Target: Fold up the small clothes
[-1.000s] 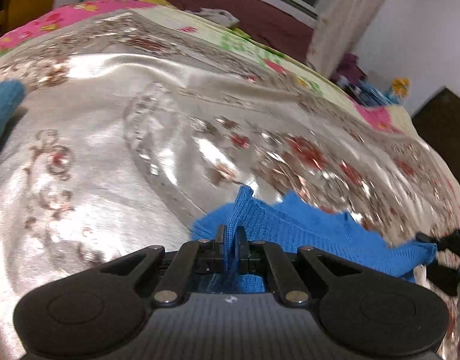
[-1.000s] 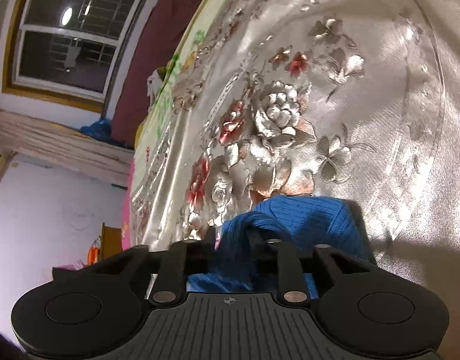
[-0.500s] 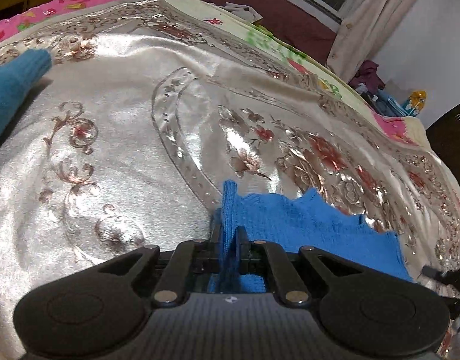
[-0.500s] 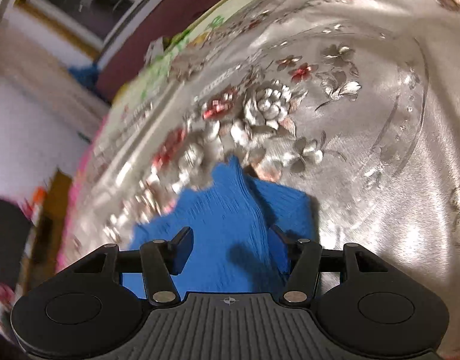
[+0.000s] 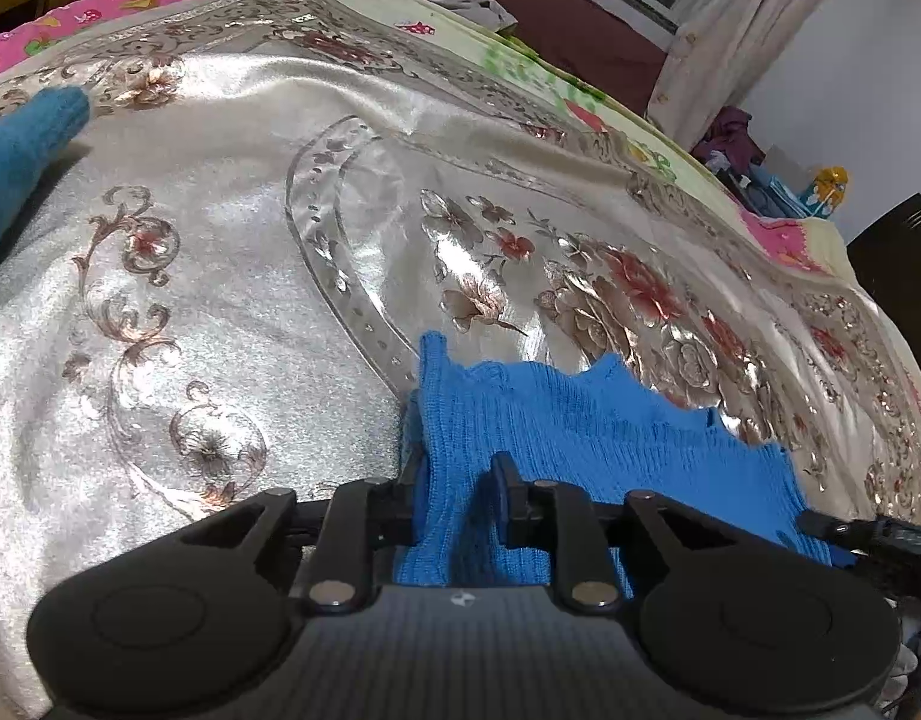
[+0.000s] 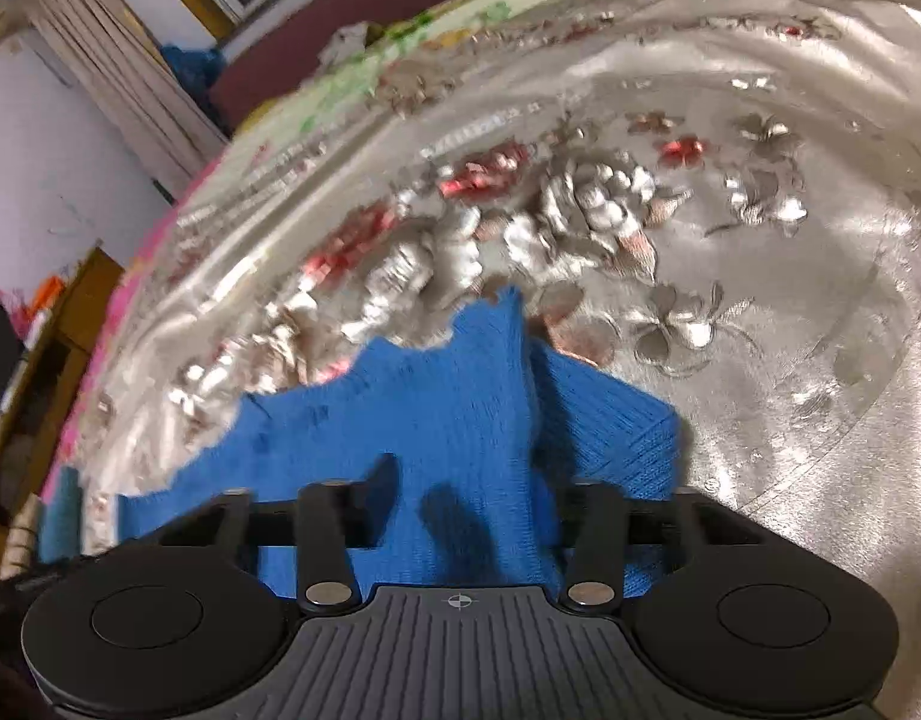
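Note:
A small bright blue knit garment (image 5: 586, 426) lies on the silver floral bedspread (image 5: 232, 300). In the left wrist view its left edge stands up as a fold between the fingers of my left gripper (image 5: 460, 480). Those jaws are opening, with a dark gap beside the right finger. In the right wrist view the same blue knit (image 6: 436, 414) lies under my right gripper (image 6: 469, 486), with a raised ridge between the fingers. Its jaws are closing but still stand wide, and the pads do not press the knit. The right finger is partly hidden by the ridge.
A teal knit piece (image 5: 22, 144) lies at the far left of the bedspread. Pink and cream printed sheets (image 5: 520, 60) border the far side. A curtain (image 5: 736, 24) and a clutter of things (image 5: 760, 174) stand past the bed. Wooden furniture (image 6: 46, 360) stands beside the bed.
The left jaws, shut on the knit's edge before, have parted a little. The right gripper rolled upright and let go of its bunched fold. The garment now lies spread flatter.

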Demonstrator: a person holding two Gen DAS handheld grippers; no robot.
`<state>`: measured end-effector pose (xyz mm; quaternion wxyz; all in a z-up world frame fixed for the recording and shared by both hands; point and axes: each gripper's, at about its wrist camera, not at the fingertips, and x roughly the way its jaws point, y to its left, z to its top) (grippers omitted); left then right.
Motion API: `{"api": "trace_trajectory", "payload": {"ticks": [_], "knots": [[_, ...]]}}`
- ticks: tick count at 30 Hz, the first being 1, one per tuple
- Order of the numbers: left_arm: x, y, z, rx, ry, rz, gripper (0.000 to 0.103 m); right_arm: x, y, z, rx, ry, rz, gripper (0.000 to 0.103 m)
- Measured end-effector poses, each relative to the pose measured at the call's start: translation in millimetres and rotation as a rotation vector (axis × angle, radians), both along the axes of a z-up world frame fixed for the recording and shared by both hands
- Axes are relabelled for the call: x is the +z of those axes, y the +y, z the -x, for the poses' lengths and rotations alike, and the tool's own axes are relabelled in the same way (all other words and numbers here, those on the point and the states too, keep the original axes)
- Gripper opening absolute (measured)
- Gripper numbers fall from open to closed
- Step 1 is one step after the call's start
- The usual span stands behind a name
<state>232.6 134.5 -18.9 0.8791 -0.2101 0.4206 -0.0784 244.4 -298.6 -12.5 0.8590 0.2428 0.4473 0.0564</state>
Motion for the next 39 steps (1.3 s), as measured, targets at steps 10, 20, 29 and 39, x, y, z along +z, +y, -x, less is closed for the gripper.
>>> {"api": "trace_trajectory", "payload": {"ticks": [10,20,29,39], "knots": [[10,-4,7,-0.035,-0.027,0.025,0.030,25,-40,53,-0.096,-0.113,-0.143,0.007],[-7,-12,13,-0.011,0.023,-0.137,0.031,-4,-37,43,-0.142,0.001,-0.050,0.013],[3,9,37,0.060,0.016,-0.091,0.031,19,-31,79,-0.128,-0.073,0.075,0.013],[-4,-25,76,-0.057,0.034,-0.124,0.036,-7,-20,109,-0.052,-0.001,0.096,0.014]]}}
